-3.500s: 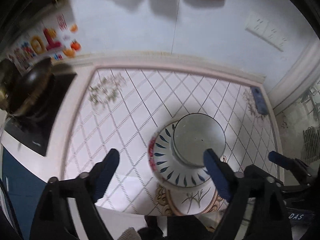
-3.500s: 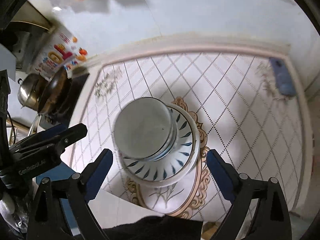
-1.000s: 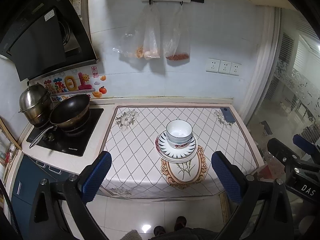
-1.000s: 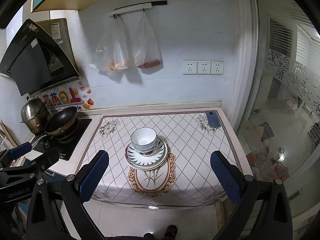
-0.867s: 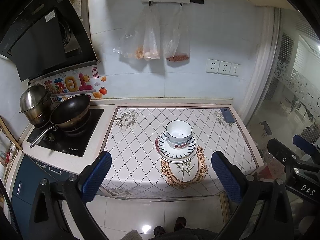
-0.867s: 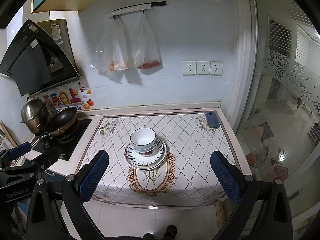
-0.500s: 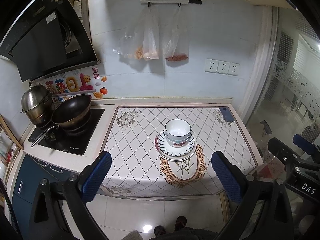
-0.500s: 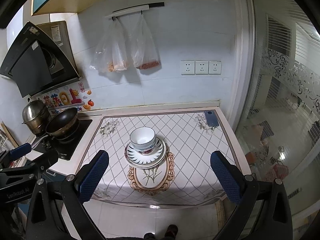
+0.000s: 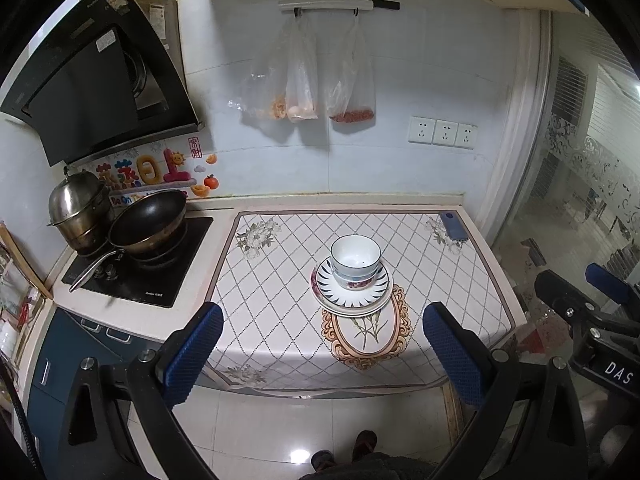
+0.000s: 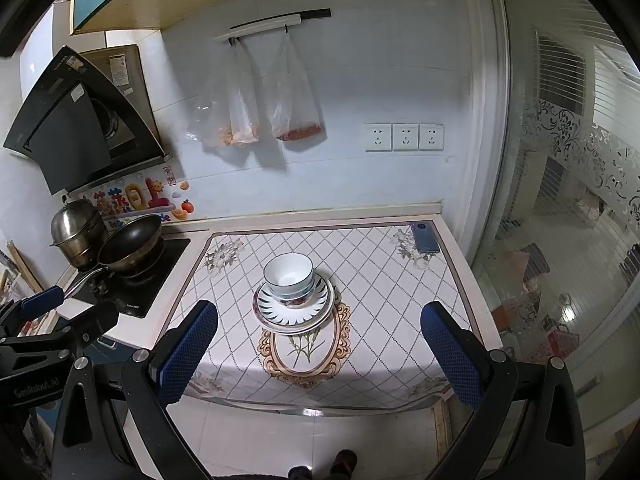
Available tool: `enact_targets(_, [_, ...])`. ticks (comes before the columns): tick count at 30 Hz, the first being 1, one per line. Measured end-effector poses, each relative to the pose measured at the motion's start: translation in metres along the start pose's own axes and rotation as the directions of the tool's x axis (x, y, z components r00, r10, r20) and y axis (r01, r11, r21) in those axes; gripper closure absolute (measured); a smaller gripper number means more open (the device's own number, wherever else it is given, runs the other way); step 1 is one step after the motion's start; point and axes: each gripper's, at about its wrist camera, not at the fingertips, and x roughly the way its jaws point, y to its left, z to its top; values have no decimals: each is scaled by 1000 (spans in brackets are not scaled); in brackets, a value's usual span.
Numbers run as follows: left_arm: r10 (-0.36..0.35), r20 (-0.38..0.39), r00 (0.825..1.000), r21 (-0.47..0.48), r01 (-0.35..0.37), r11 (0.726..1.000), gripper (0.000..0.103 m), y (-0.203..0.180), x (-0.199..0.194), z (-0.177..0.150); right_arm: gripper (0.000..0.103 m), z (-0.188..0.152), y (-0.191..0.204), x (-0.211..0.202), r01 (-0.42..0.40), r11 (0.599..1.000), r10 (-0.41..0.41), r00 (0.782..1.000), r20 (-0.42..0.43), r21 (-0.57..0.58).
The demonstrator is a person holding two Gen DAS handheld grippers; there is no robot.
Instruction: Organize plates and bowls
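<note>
The bowls [image 9: 355, 258] sit nested one in another on top of the plates [image 9: 351, 289], and the whole pile stands near the middle of the worktop [image 9: 280, 300], on its patterned cloth. The pile looks neat, so the tidying seems done or nearly done.

Both grippers are well back from the pile, out past the front edge of the worktop, above the floor. The pile lies straight ahead of each one. It sits a little right of middle for the left gripper [image 9: 322, 354] and a little left of middle for the right gripper [image 10: 318, 354]. Neither looks nearer.

The jaws of both grippers are spread wide. They hold nothing and touch nothing.
</note>
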Motion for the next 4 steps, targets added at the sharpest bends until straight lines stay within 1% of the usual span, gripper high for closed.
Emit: enact_targets(4, [4, 5, 1000, -10, -4, 1000, 1, 1, -5, -1, 0, -3, -1, -5, -4, 1000, 4, 1000, 5, -3])
